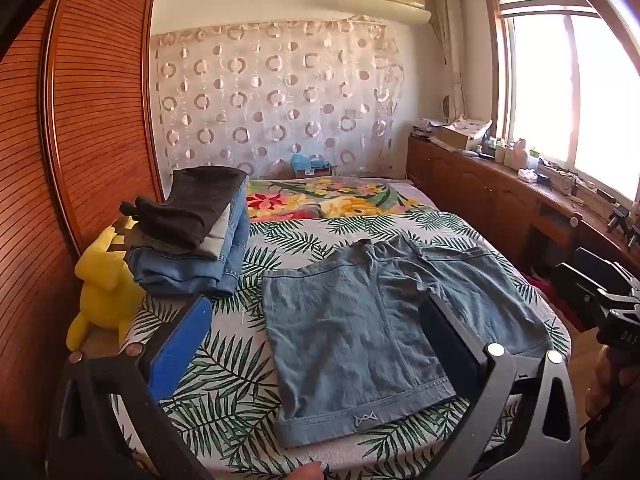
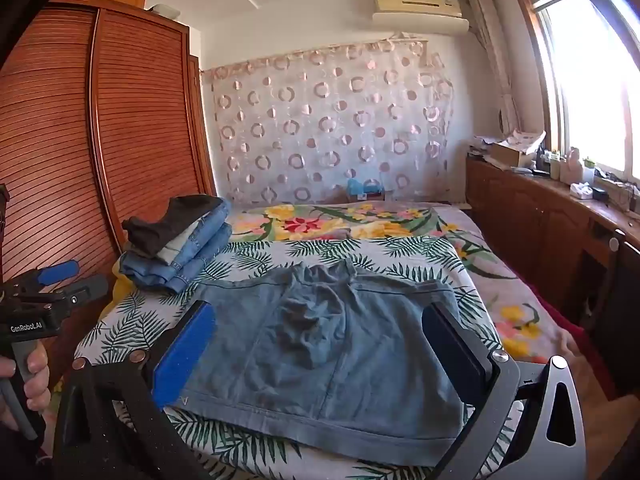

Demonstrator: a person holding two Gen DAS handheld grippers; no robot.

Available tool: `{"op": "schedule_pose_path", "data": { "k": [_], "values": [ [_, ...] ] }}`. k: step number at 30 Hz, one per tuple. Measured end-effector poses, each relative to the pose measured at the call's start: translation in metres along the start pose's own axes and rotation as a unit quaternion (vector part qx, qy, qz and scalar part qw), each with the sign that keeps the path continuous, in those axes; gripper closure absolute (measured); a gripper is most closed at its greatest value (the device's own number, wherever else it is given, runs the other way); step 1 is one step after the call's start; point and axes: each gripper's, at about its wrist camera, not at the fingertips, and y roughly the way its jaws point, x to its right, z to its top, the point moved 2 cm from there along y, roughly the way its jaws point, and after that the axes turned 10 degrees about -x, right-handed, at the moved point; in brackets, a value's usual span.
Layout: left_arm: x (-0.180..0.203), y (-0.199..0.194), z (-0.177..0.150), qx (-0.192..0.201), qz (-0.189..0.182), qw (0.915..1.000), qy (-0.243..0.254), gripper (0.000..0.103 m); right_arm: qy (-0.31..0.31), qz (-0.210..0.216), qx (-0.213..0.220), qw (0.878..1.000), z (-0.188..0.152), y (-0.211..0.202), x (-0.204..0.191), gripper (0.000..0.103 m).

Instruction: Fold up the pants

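Standing at the bed's (image 1: 248, 332) left edge were a yellow plush toy (image 1: 102, 292) and a stack of folded clothes (image 1: 192, 236). Pale denim pants (image 2: 320, 344) lay flat near the front edge. Left gripper (image 1: 316, 328) and right gripper (image 2: 320, 344) hovered above them, jaws fully apart, holding nothing.

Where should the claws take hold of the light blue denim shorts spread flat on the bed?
Probably the near hem corners of the light blue denim shorts, approached from the bed's near edge: the hem lies closest, straight and flat, while the far waistband is bunched.
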Motion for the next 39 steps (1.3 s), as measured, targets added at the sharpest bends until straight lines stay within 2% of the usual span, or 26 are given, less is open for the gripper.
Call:
{"op": "schedule_pose_path", "data": {
  "k": [22, 39],
  "values": [
    [0.003, 0.000, 0.000, 0.003, 0.005, 0.9999, 0.009, 0.000, 0.003, 0.000, -0.001, 1.000, -0.001, -0.001, 0.001, 0.000],
    [0.007, -0.022, 0.013, 0.012, 0.004, 0.9999, 0.012, 0.000, 0.002, 0.001, -0.001, 1.000, -0.001, -0.002, 0.000, 0.000]
  ]
}}
